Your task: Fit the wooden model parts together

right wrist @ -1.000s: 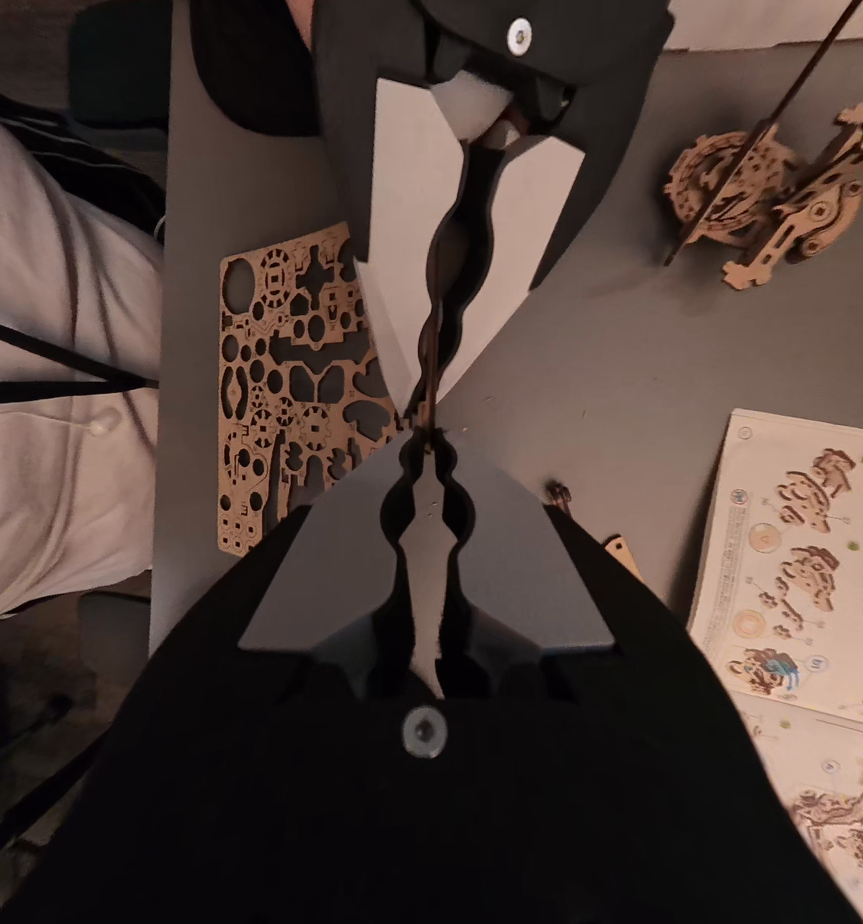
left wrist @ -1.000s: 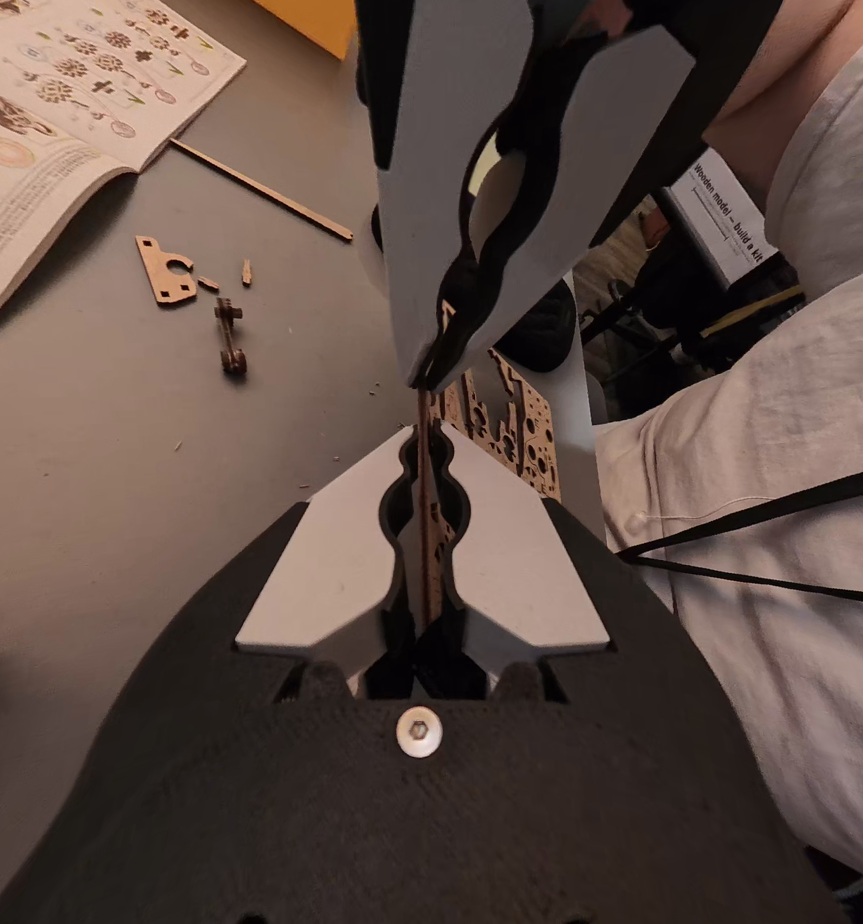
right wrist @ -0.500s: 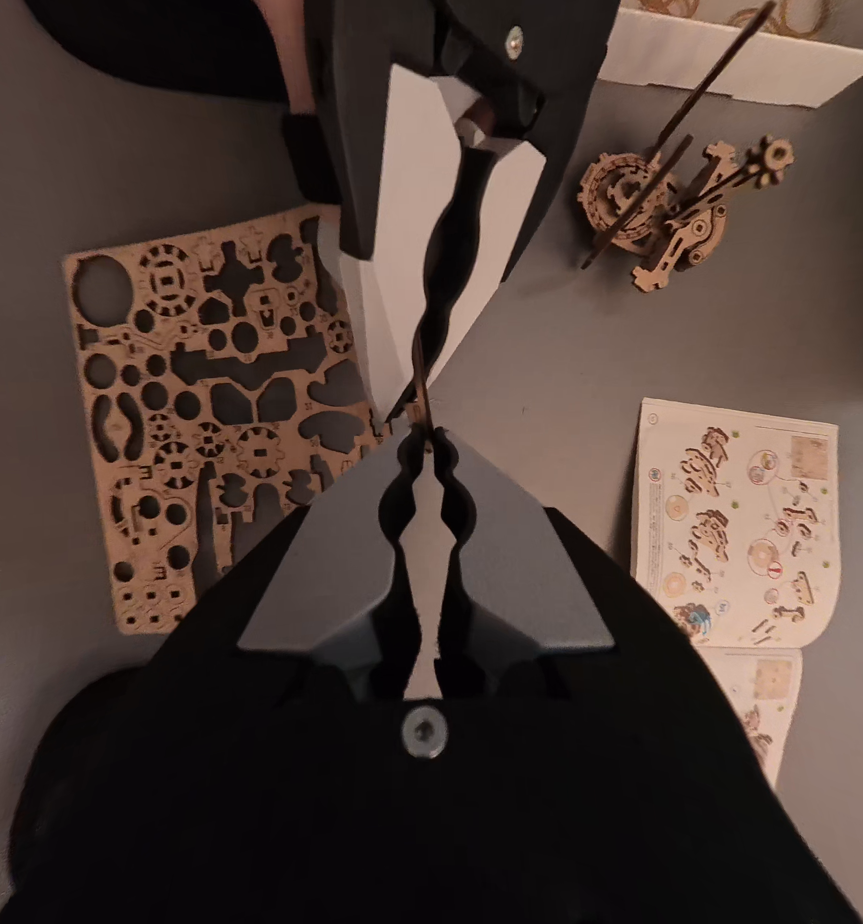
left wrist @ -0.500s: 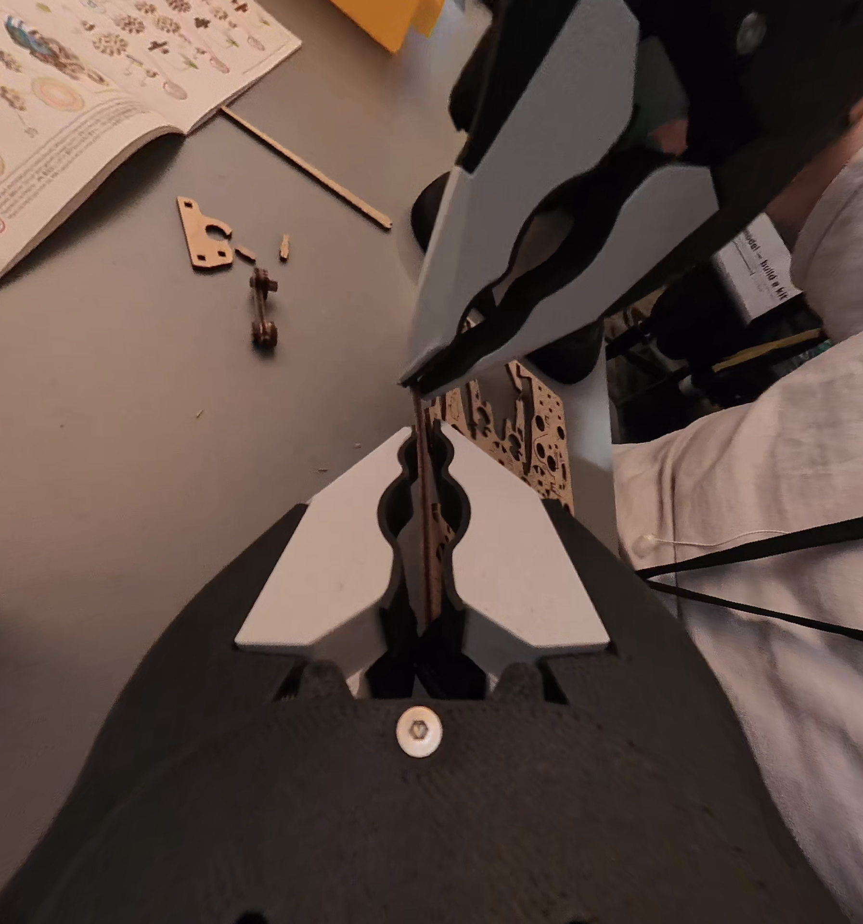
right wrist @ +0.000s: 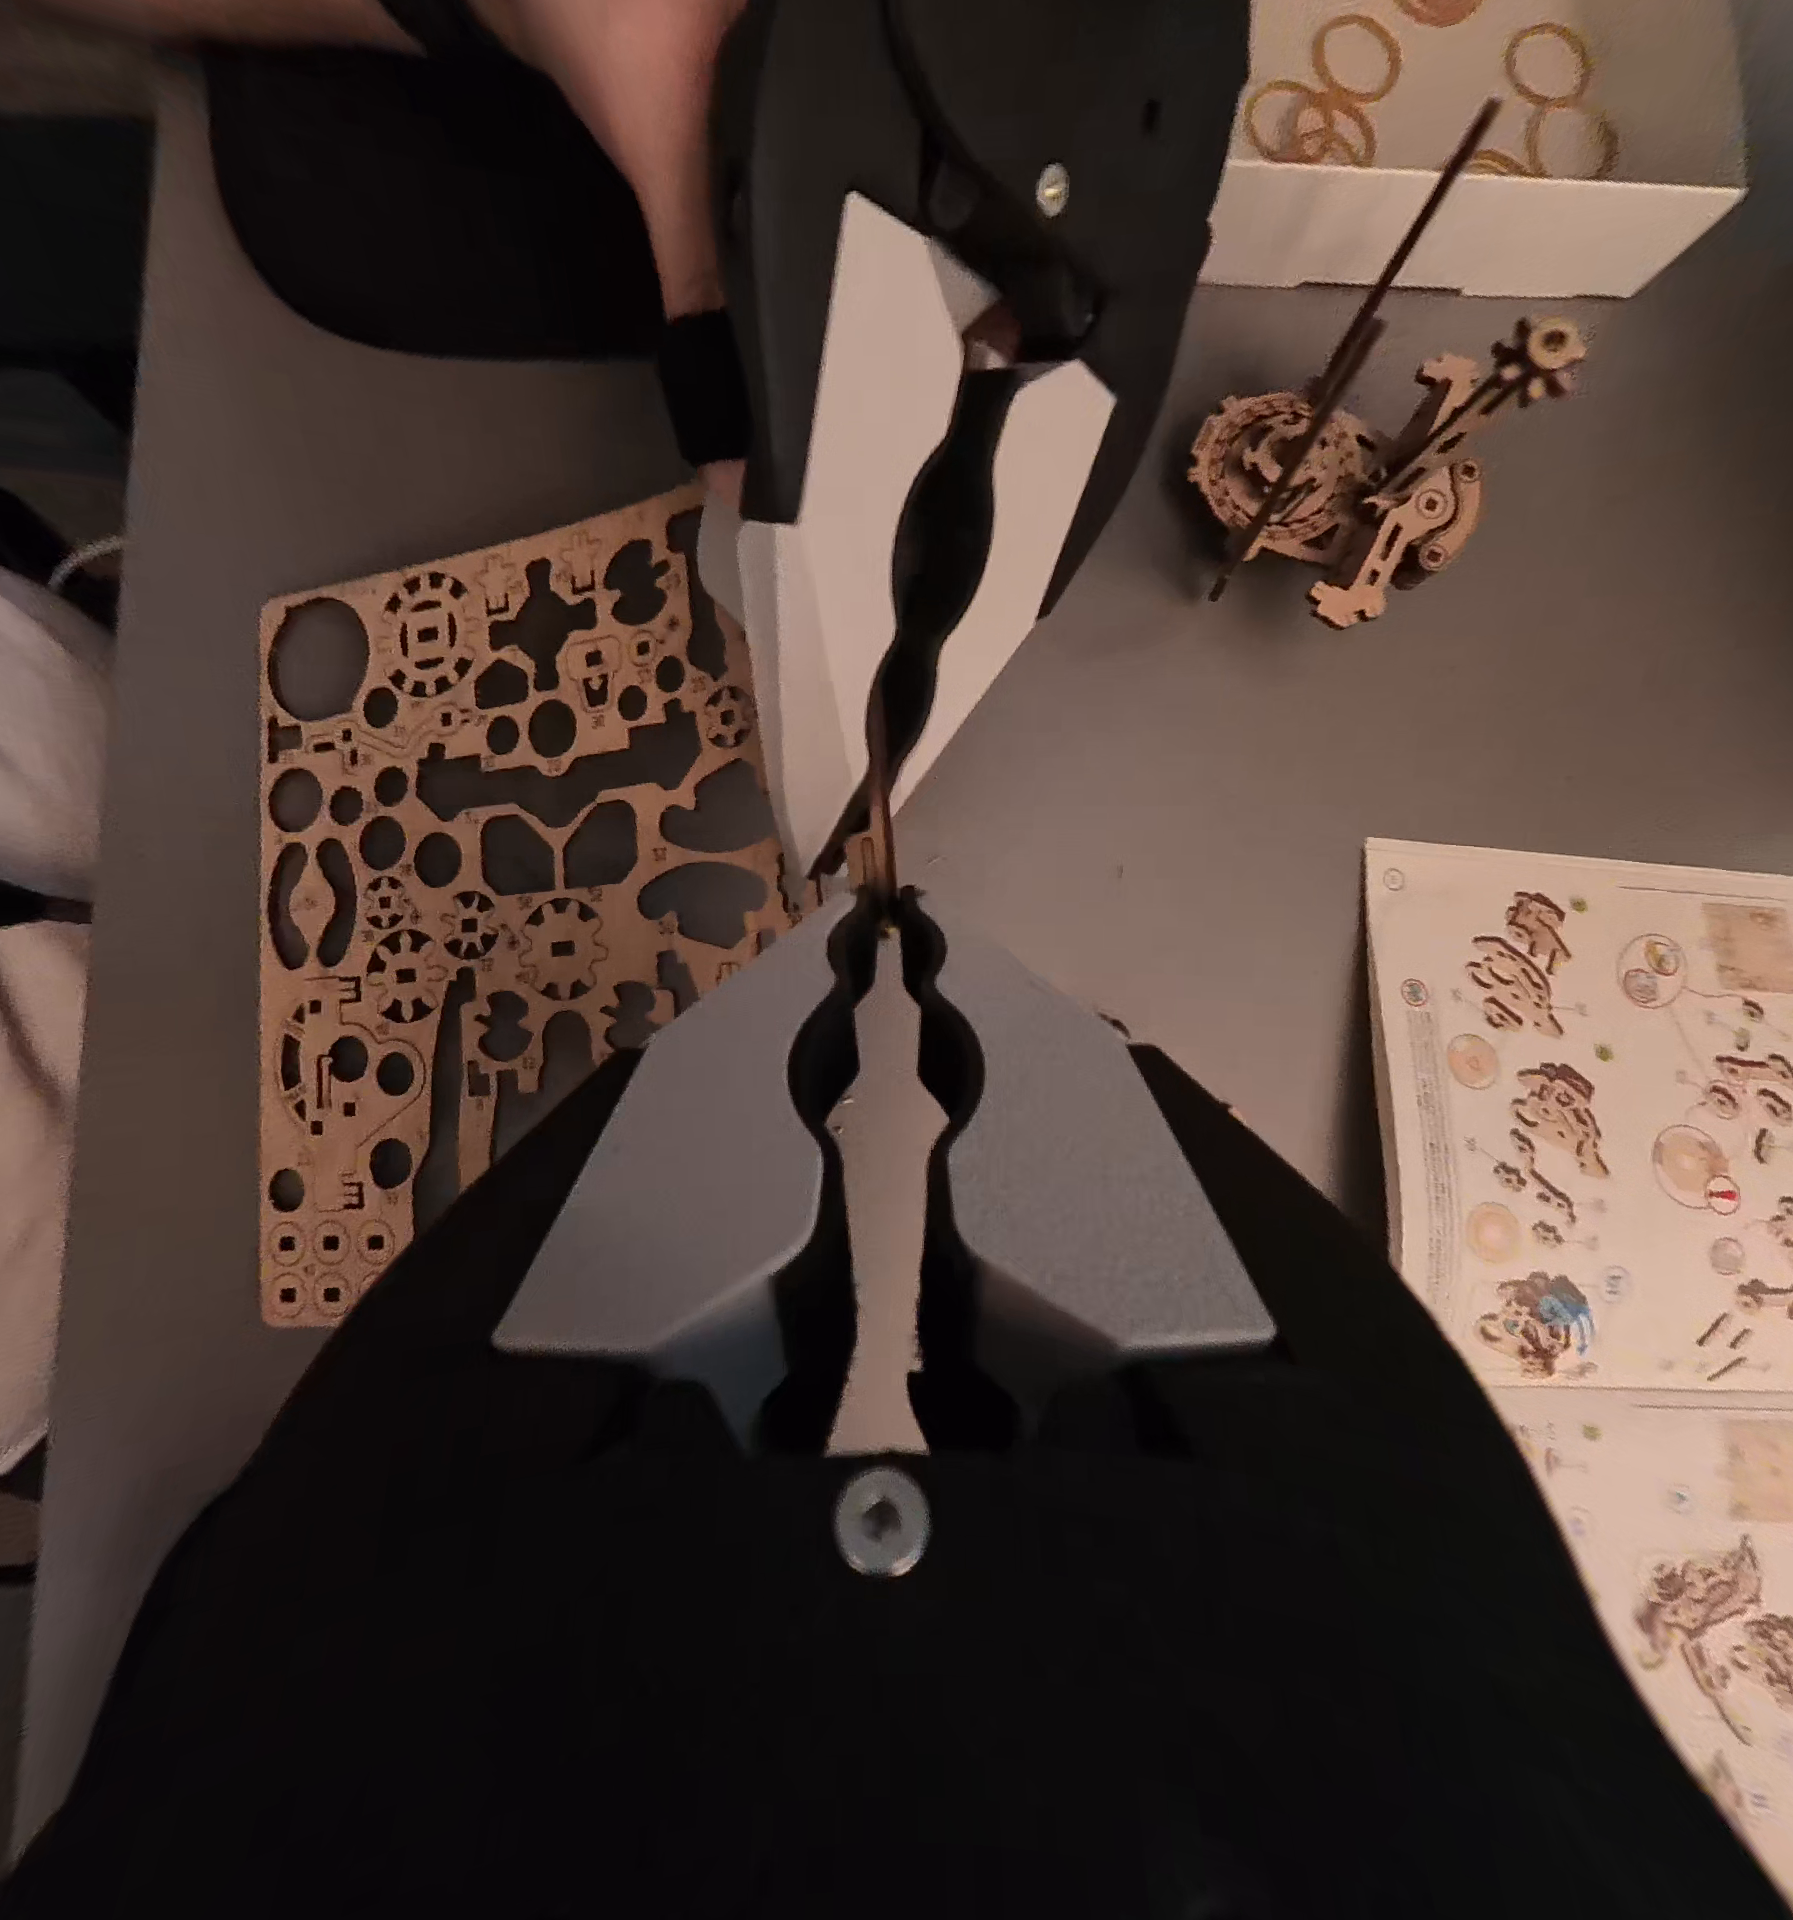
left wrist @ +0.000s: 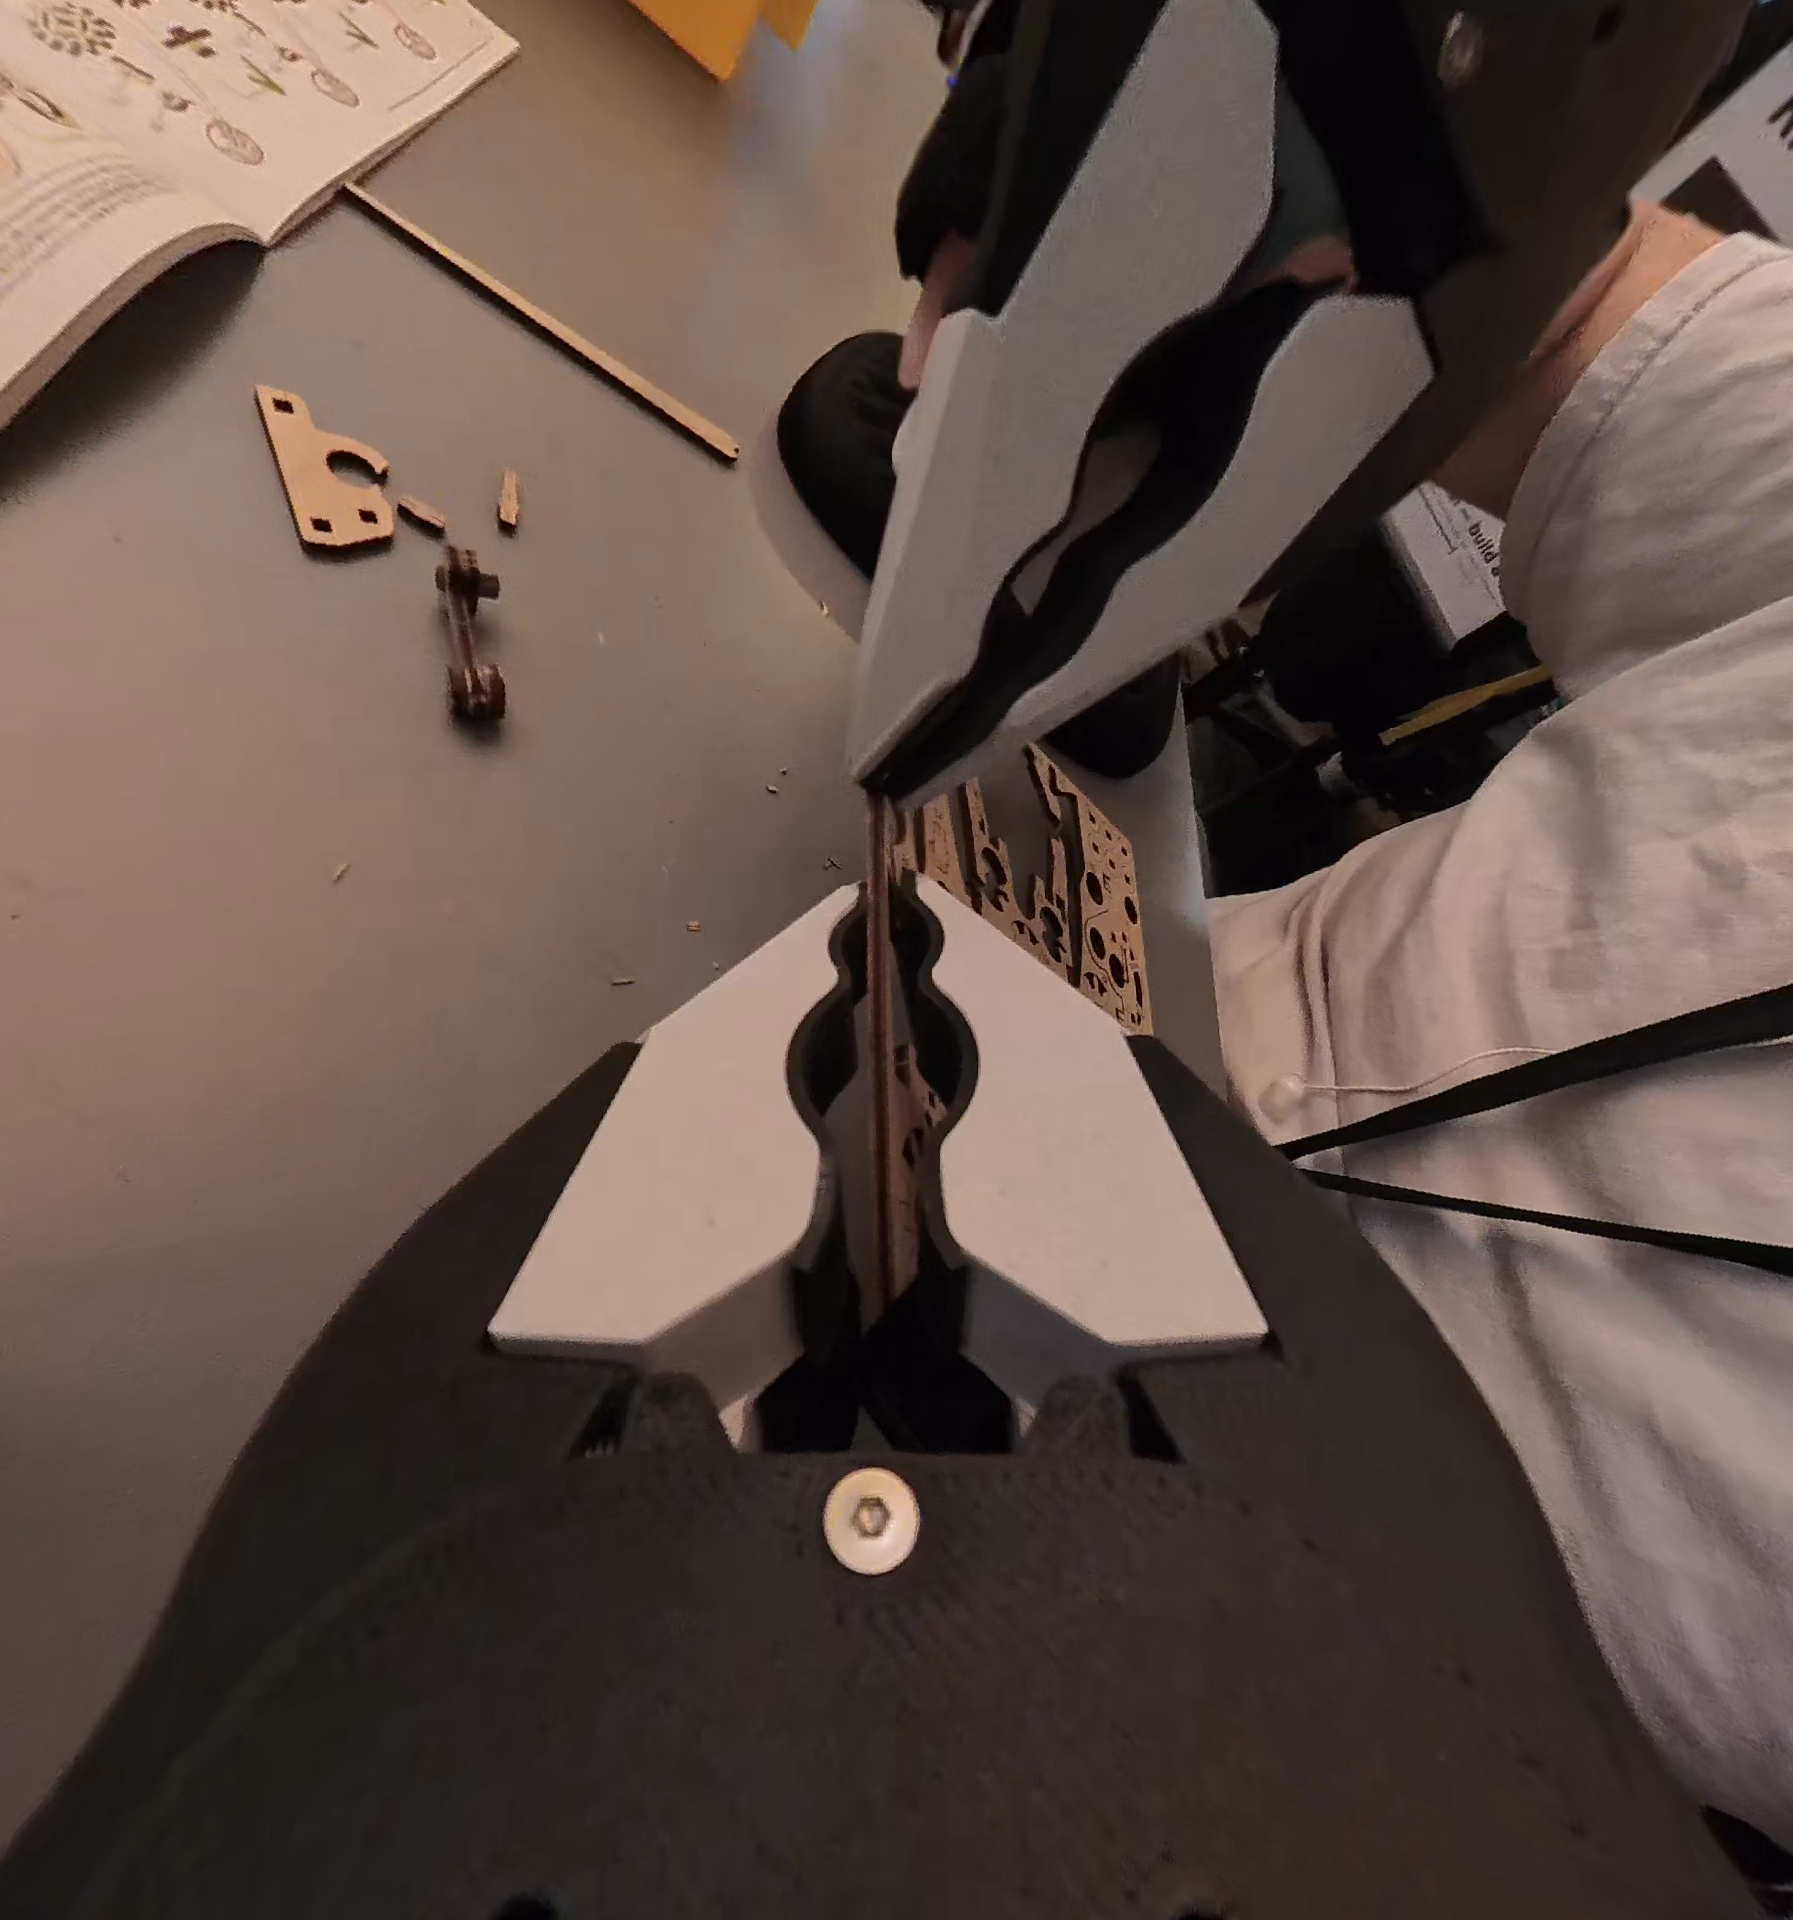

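Observation:
My left gripper [left wrist: 876, 904] is shut on a thin flat wooden part [left wrist: 879, 1091], seen edge-on between its fingers. My right gripper [left wrist: 871, 781] comes down from above, shut, with its tips pinching the part's outer end. In the right wrist view my right gripper [right wrist: 881, 916] is shut at its tips on a small slotted wooden end [right wrist: 874, 854] that sticks out of the left gripper [right wrist: 842, 847] opposite. I cannot tell whether that end is a separate piece. Both grippers meet tip to tip above the grey table [right wrist: 1131, 779].
A punched-out wooden parts sheet [right wrist: 518, 935] lies under the grippers by the table's edge. A partly built wooden model [right wrist: 1339, 488], a white box of rubber bands [right wrist: 1443, 156] and an instruction booklet [right wrist: 1598, 1122] lie beyond. Loose small parts [left wrist: 326, 478] and a stick [left wrist: 549, 322] lie left. Less than 4 cm separates the two grippers' tips.
Both grippers stayed shut and tip to tip. The right gripper has tilted over to the right in the left wrist view. The right wrist view has pulled back and shows more of the table.

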`<state>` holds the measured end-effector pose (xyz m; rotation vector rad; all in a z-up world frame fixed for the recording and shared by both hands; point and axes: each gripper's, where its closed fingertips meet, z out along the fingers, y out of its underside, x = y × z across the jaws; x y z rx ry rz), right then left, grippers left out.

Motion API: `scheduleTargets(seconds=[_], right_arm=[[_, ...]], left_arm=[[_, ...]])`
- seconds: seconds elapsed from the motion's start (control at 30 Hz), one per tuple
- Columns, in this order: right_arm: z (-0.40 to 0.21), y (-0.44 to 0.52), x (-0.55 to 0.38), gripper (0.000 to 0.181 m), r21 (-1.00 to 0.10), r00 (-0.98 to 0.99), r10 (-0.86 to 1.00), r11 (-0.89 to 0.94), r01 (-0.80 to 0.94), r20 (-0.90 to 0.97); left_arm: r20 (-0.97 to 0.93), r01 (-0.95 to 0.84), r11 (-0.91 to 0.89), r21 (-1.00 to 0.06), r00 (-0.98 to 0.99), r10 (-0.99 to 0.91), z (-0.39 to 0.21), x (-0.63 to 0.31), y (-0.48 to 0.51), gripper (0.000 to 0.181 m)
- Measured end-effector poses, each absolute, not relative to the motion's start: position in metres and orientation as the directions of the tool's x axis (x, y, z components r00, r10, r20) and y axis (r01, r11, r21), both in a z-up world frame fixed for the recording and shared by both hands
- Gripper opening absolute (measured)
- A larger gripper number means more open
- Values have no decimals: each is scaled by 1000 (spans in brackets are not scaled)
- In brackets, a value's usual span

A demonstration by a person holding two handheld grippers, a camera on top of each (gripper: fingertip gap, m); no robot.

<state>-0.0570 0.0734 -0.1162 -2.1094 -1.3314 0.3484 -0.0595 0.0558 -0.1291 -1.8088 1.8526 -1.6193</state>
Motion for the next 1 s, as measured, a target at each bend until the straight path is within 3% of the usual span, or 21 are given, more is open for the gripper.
scheduleTargets(seconds=[0.17, 0.27, 0.43, 0.77, 1.0], right_arm=[[-107, 76, -61, 2, -634, 444, 894, -313, 707, 53], [-114, 74, -63, 7, -571, 419, 908, -338, 748, 11], [-120, 77, -63, 0, -509, 407, 914, -354, 785, -9], [-124, 75, -65, 8, -461, 409, 907, -405, 789, -97], [-122, 74, -65, 4, -474, 405, 908, -405, 782, -108]], left_arm=[[580, -678, -268, -684, -284, -763, -131, -59, 57, 2], [579, -676, -267, -687, -288, -763, -130, -59, 56, 2], [589, -682, -277, -677, -276, -760, -133, -59, 57, 3], [600, -680, -286, -675, -280, -749, -131, -60, 57, 2], [596, -676, -284, -680, -283, -752, -130, -60, 57, 2]])
